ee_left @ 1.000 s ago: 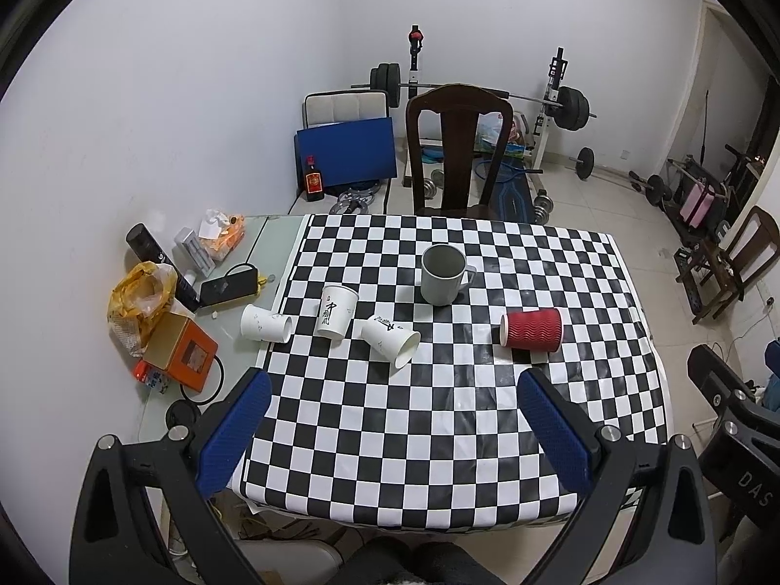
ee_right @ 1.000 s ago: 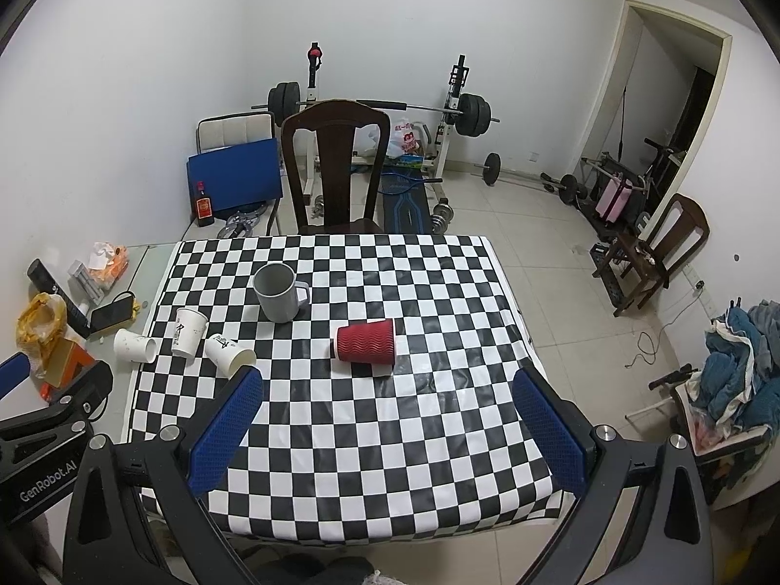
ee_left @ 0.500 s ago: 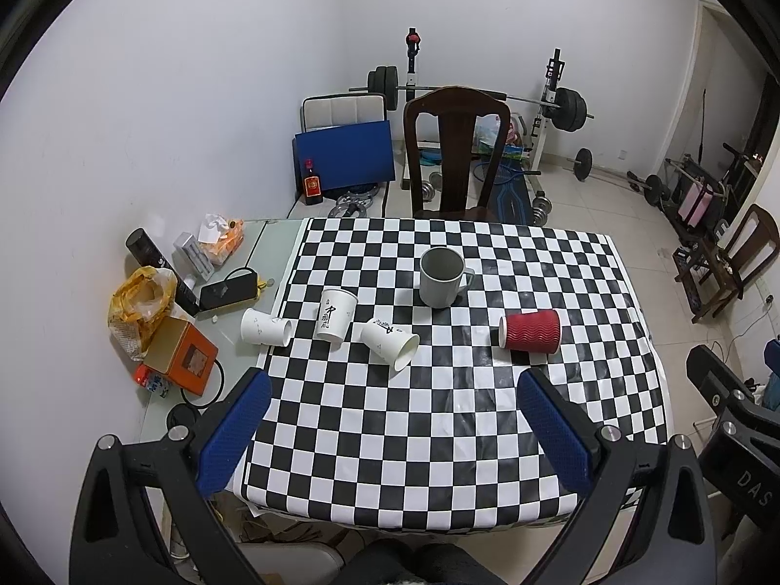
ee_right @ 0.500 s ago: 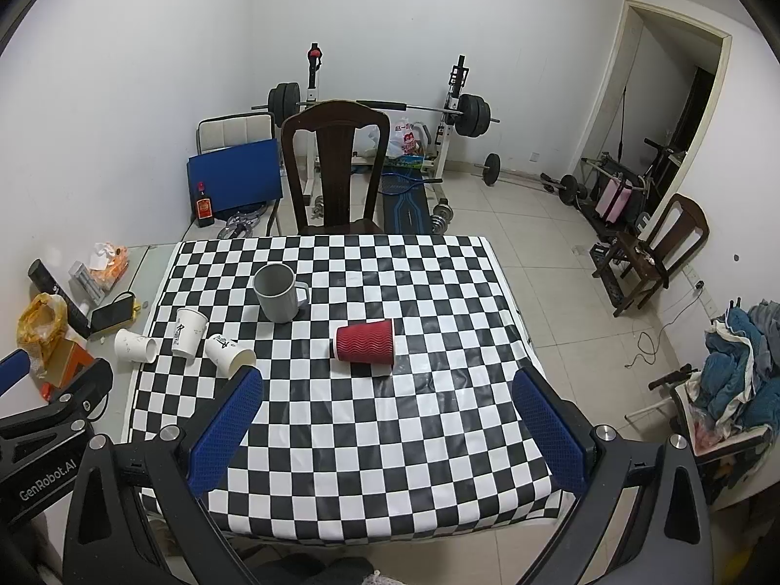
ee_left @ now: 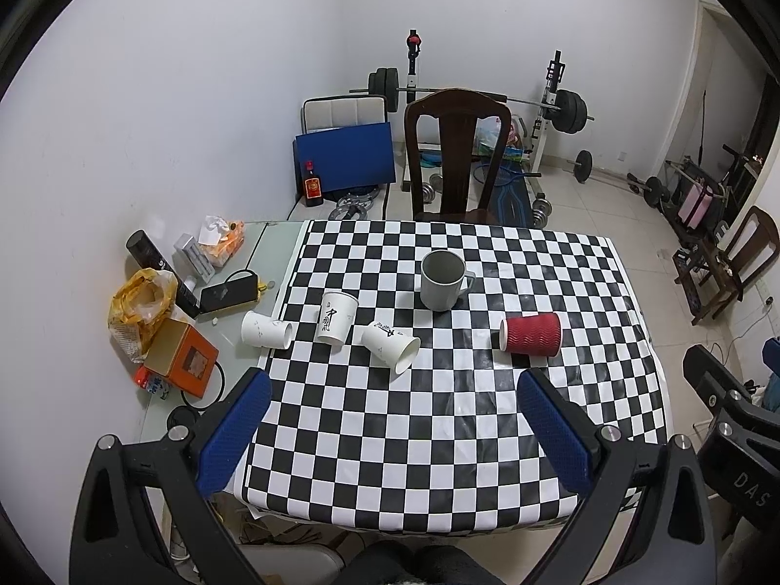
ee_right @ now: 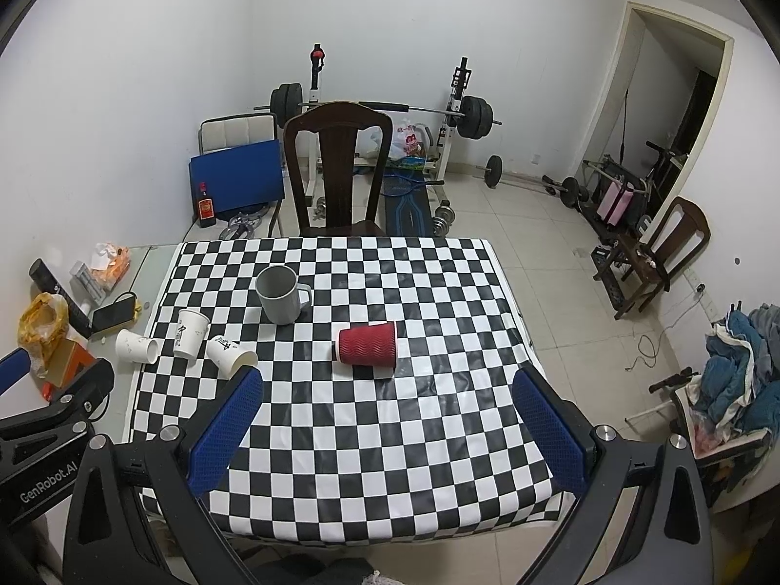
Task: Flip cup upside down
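A grey mug stands upright on the checkered table. A red ribbed paper cup lies on its side. One white paper cup stands upright; two others lie on their sides. My left gripper and right gripper are both open and empty, held high above the table's near edge, far from all cups.
Clutter sits on the glass strip left of the cloth: an orange box, a yellow bag, a phone. A dark wooden chair stands at the far edge. Gym weights line the back wall.
Both views have shifted very slightly; the cups and mug have not moved. Both grippers stay open.
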Demonstrator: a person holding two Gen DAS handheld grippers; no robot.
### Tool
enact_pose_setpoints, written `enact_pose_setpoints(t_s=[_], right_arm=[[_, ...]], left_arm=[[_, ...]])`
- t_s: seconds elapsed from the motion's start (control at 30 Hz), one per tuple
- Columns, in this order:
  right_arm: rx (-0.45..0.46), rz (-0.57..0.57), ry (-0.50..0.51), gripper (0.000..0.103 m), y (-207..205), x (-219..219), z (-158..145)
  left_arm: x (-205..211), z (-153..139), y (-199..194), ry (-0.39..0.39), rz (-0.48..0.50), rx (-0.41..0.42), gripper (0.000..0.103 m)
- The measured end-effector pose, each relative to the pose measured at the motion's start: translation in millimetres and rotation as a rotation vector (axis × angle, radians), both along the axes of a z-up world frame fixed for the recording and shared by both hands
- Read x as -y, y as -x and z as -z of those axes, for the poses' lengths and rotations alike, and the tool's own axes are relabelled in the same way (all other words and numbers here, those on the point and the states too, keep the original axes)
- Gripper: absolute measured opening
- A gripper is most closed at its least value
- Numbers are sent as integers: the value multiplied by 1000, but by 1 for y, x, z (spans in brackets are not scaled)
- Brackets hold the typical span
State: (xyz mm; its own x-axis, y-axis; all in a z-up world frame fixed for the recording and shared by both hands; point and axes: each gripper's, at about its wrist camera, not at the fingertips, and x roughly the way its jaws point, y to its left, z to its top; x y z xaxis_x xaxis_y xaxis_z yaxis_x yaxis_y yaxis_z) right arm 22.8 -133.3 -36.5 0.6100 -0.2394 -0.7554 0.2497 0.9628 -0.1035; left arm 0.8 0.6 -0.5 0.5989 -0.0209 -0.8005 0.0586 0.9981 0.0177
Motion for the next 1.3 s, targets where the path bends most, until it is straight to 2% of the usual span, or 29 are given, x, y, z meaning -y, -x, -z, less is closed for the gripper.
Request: enact_pose_setpoints(t_s=[0.4,0.6,0.7,0.8,0.9,1.0,1.03,1.2,1.3], right_arm=[[-3,2,-1,102,-2,-1,2],[-3,4,-7,102,-16,7,11],[-7,25,-8,103,-20,5,14],[-13,51,-8,103,-30,10,29],[-51,66,-23,103,-71,16,80],[-130,101,-34,103,-99,33,133],[-153,115,-50,103,-109,39,158],[-209,163,-119,103,-144,63,245],[-225,185,-147,103,-165,74,288]], left_arm=[[0,0,0,-1,0,-2,103],[0,3,-3,-13,-13,12,103],[11,18,-23,-42,-21,41,103],[13,55,-60,-80,-16,29,103],[15,112,-109,-93,-16,-31,103],[23,157,-146,-117,-17,-82,103],[27,170,-158,-113,-11,-90,103],[42,225,-210,-104,6,-134,102],[54,260,-236,-96,22,-166,99]])
